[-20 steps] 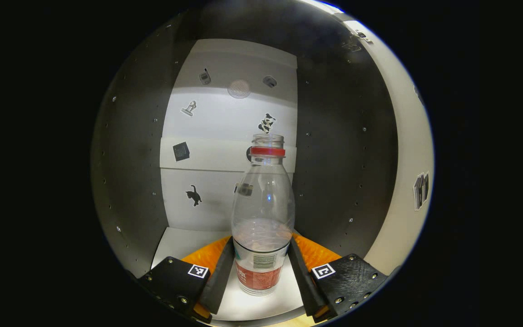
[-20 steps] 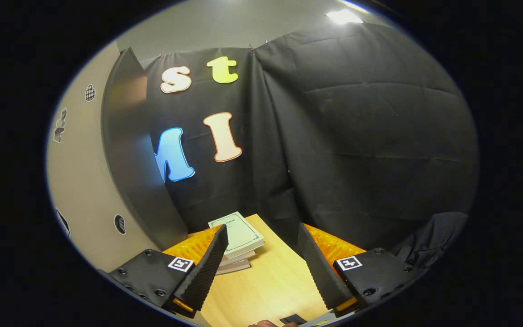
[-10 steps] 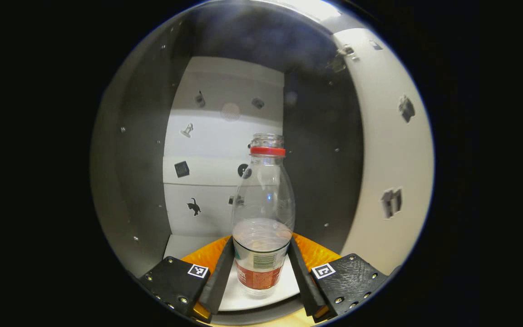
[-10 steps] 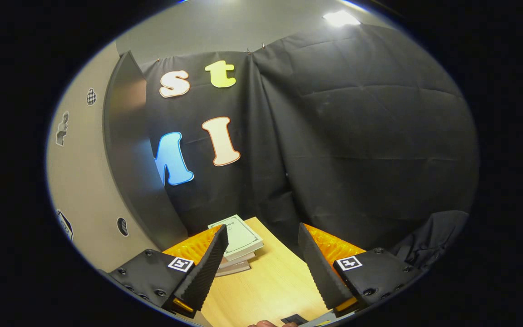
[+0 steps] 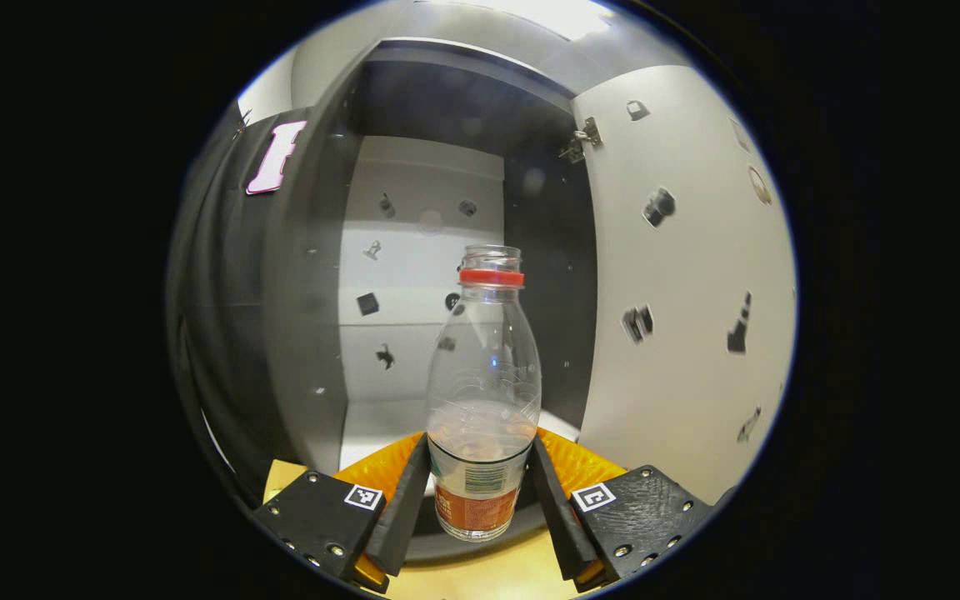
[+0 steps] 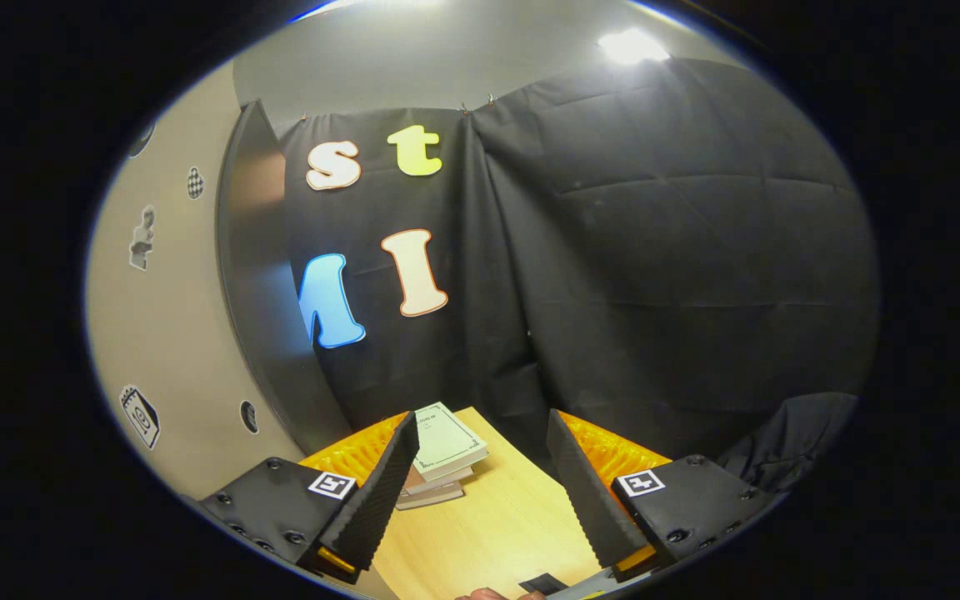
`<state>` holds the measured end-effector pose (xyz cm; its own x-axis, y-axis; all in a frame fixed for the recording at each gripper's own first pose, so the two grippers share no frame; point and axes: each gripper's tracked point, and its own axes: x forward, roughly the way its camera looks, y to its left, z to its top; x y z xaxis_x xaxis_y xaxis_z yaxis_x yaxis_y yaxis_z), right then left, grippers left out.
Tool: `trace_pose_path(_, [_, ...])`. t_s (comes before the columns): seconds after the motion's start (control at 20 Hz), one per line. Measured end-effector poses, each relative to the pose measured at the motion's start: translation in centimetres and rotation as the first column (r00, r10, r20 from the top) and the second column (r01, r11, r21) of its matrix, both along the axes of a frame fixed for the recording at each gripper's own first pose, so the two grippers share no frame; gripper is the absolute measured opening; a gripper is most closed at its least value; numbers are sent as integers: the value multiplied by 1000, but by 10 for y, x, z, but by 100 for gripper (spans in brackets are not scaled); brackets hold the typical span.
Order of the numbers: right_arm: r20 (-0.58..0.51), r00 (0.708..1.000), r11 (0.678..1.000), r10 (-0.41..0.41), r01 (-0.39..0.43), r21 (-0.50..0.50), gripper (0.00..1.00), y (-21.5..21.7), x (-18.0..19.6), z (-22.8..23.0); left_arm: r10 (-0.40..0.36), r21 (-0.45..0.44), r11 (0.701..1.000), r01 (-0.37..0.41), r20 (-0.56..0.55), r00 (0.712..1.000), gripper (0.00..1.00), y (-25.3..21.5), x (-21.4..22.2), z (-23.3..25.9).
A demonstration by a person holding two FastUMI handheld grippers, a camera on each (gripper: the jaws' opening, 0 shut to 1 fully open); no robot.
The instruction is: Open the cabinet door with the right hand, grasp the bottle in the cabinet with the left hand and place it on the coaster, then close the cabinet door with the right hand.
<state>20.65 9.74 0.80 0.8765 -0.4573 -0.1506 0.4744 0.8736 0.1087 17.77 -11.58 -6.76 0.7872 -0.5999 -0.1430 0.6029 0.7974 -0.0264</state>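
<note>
We have the fingers [image 5: 401,508] of our left gripper [image 5: 477,500] clamped on the lower, labelled part of the bottle [image 5: 483,392], one finger on each side, and the bottle stands upright between them, clear, uncapped, with a red ring at its neck. Below its base we see a strip of wooden counter [image 5: 488,575], and the cabinet [image 5: 422,275] lies open behind it, so we judge the bottle to be lifted out of the cabinet, or nearly so. The cabinet door [image 5: 680,275] stands swung wide at the right. Our right gripper [image 6: 480,492] is released, its fingers spread with nothing between them, held over the counter near a small stack of books [image 6: 442,454], with the open door's edge at its left. So we count the door opened and the bottle grasped; setting it on the coaster and shutting the door are left.
</note>
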Motion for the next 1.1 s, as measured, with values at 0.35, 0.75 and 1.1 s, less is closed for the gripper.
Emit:
trace_pose_path(0.35, [-8, 999, 999, 42, -42, -23, 93, 41, -10, 4, 58, 23, 998, -57, -73, 996, 65, 84, -59, -85])
trace_pose_path(0.75, [-43, 999, 999, 12, -14, -46, 98, 53, -32, 7, 89, 86, 993, -76, -153, 984, 65, 143, -103, -211])
trace_pose_path(1.1, [-61, 998, 998, -10, 7, -58, 92, 58, -38, 12, 55, 88, 995, -41, -155, 986, 65, 143, -124, -279])
